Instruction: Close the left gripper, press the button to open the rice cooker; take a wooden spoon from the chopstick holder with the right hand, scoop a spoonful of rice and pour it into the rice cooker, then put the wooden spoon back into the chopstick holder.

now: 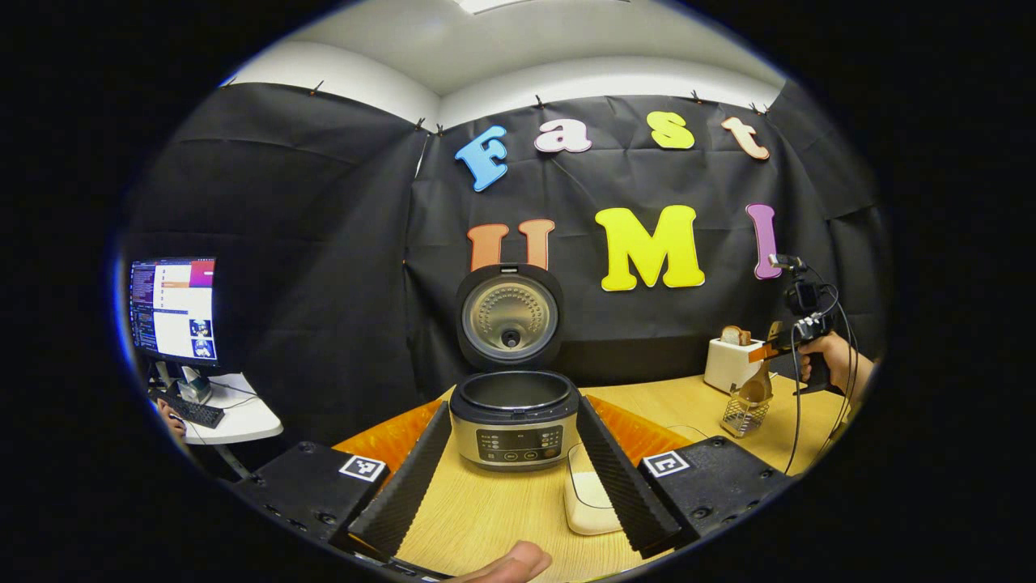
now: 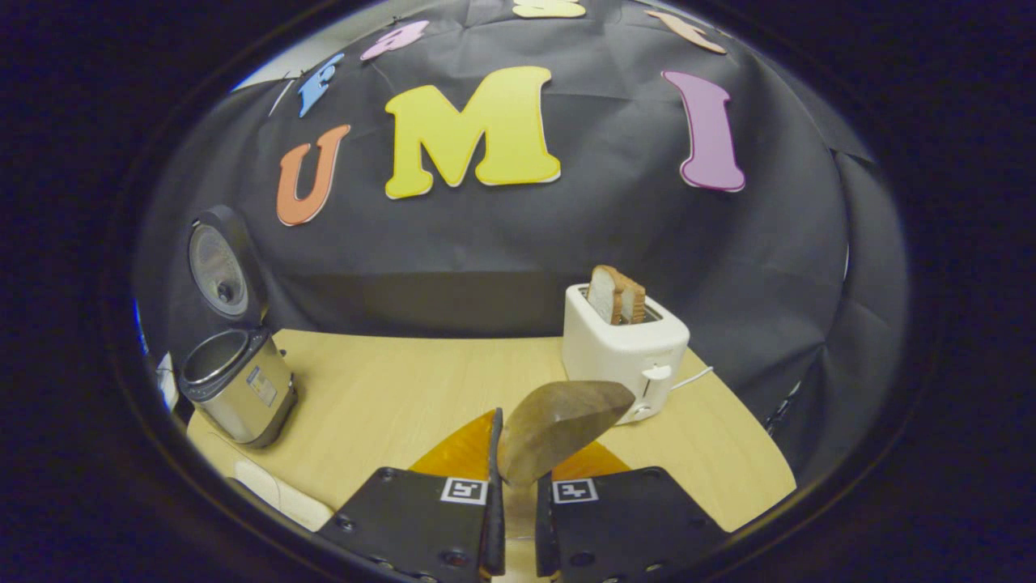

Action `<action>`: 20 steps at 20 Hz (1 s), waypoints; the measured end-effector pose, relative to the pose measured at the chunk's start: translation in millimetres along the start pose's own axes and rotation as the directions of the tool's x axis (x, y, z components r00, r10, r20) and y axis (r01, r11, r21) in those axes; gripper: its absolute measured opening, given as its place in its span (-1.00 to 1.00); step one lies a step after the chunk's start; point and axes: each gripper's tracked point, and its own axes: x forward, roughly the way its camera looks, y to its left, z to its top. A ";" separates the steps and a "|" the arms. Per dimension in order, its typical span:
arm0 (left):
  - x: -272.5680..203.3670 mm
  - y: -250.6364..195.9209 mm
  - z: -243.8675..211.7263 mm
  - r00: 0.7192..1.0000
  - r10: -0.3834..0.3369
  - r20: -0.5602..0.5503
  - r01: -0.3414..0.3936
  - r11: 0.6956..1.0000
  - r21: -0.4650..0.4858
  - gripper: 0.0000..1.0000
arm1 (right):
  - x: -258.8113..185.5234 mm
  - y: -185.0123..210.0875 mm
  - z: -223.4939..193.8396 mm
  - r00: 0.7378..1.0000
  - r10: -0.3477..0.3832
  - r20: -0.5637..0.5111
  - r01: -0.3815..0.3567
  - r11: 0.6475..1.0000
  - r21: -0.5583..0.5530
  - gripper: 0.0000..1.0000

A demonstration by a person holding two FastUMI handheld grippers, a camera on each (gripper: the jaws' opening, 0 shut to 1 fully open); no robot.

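Above the chopstick holder (image 1: pixel 745 414), the right hand-held gripper (image 2: pixel 513 486) grips the wooden spoon (image 2: pixel 558 429). Left hand-held gripper (image 1: pixel 511 518) spread wide. Rice cooker (image 1: pixel 514 421) open, seemingly empty.

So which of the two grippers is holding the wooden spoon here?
The right gripper: its jaws are shut on the wooden spoon. The left gripper stands open, facing the rice cooker.
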 end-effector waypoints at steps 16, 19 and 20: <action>8.2 20.7 -15.5 0.998 0.018 -0.053 -0.019 1.000 -0.017 0.99 | -155.7 174.7 43.6 0.951 0.262 0.163 -0.233 0.956 -0.180 -0.72; 8.5 24.4 -15.5 0.998 0.023 -0.052 -0.023 1.000 -0.017 0.99 | -164.8 218.0 23.4 0.933 0.334 0.135 -0.304 0.931 -0.201 -0.72; 8.3 25.9 -16.2 0.998 0.023 -0.052 -0.024 1.000 -0.019 0.99 | -166.2 230.5 17.0 0.927 0.351 0.131 -0.321 0.925 -0.205 -0.72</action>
